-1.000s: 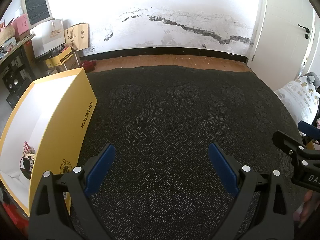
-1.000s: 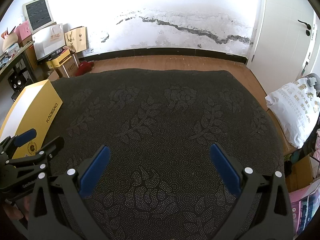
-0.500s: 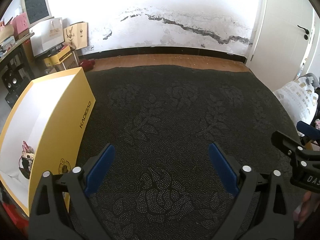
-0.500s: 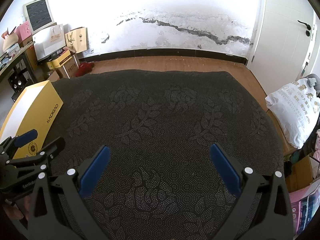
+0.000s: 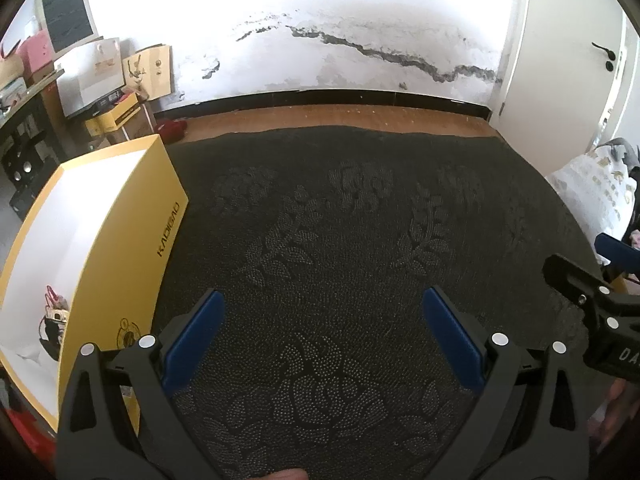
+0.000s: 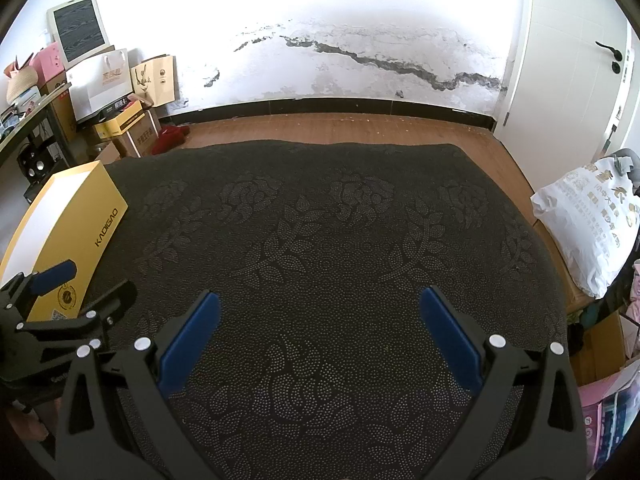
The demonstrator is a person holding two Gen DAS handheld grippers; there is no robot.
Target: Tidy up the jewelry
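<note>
Both tongs, left [image 5: 320, 320] and right [image 6: 318, 320], stayed open and empty over the mat [image 6: 340, 240]; little had changed, the box [image 5: 120, 248] at its left edge untouched.

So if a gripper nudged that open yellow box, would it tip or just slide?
The yellow box looks like light cardboard, nearly empty, so it would probably slide. The textured cloth may drag at it; a high push might tip it.

Yellow box [image 5: 120, 264], at 9 o'clock in the left wrist view: "KADIGAO" in dark capitals along its long side, above a round emblem too small to read. Right tool [image 5: 612, 320], at 3 o'clock: white letters "DA", cut off. White sack [image 6: 592, 224]: gold characters, illegible.
</note>
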